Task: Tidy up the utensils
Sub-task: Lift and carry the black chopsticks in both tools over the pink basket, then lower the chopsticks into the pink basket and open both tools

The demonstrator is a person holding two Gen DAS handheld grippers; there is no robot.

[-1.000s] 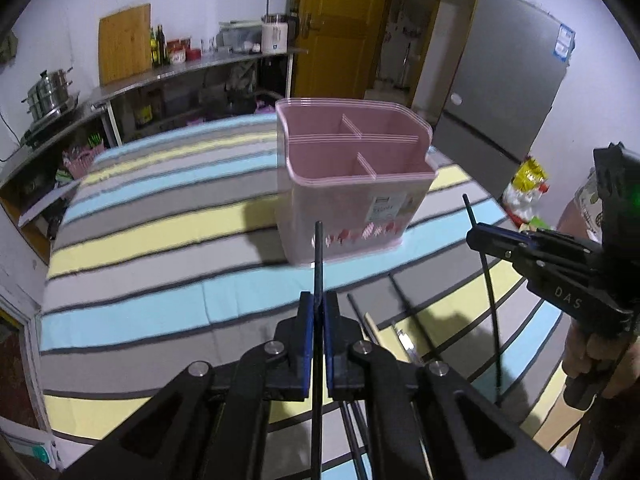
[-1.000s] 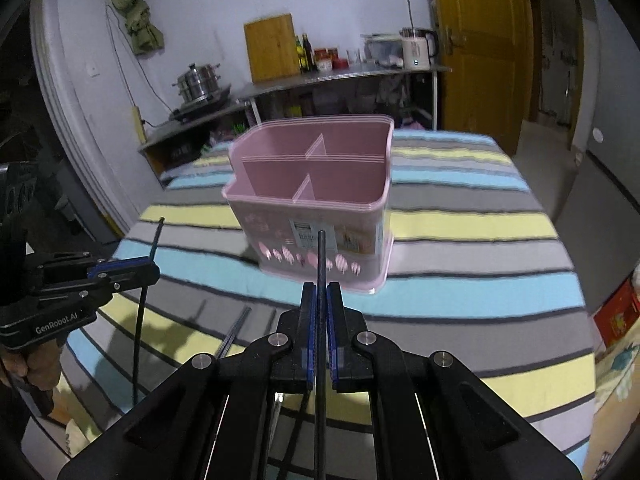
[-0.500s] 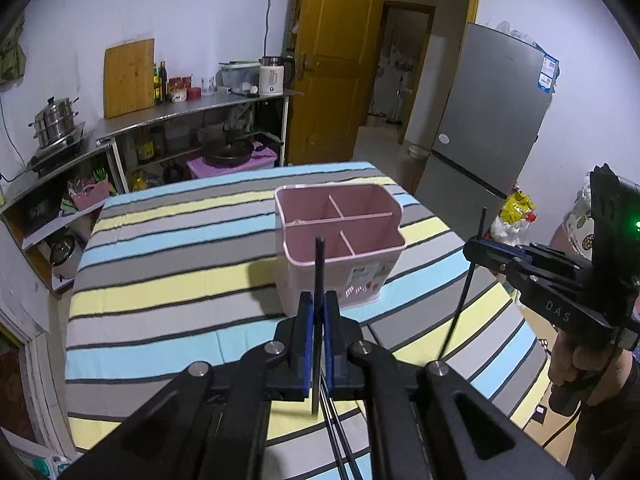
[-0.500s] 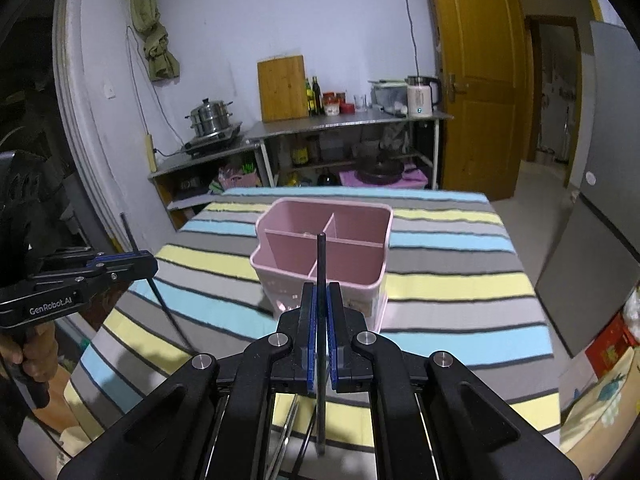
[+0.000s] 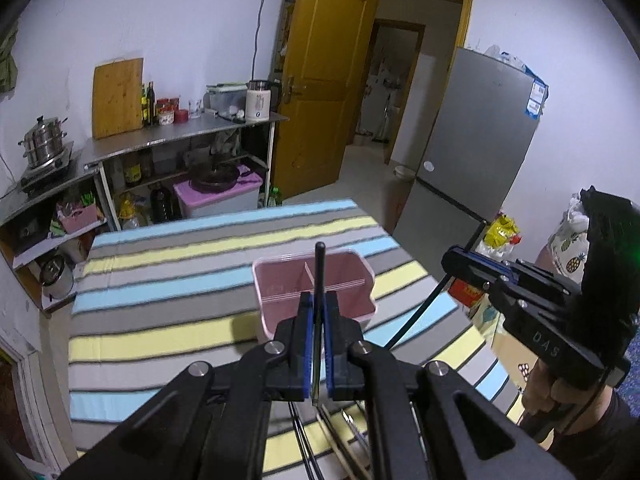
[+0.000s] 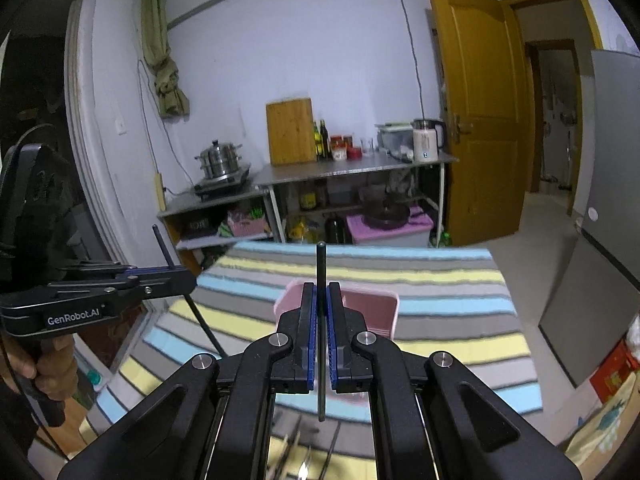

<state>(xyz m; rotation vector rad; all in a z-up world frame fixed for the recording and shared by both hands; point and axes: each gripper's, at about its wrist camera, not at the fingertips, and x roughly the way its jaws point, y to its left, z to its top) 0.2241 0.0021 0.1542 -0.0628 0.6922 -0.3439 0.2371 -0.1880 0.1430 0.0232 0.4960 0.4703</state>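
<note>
A pink divided utensil holder (image 5: 352,284) stands on the striped table (image 5: 168,280); it also shows in the right wrist view (image 6: 372,304). My left gripper (image 5: 319,312) is shut on a black chopstick (image 5: 319,268), held upright high above the table. My right gripper (image 6: 320,312) is shut on another black chopstick (image 6: 320,272), also upright and high. Each gripper shows in the other's view: the right one (image 5: 452,260) with its chopstick slanting down, the left one (image 6: 188,276) at the left. More utensils (image 5: 344,440) lie on the table near its front edge.
A steel counter (image 5: 180,128) with a cutting board, bottles, a kettle and a pot runs along the back wall. A yellow door (image 5: 320,80) and a grey fridge (image 5: 472,140) stand to the right. Bags lie on the floor at the right (image 5: 500,236).
Both grippers have risen well above the table with their chopsticks. The pink holder now looks smaller and lower in both views.
</note>
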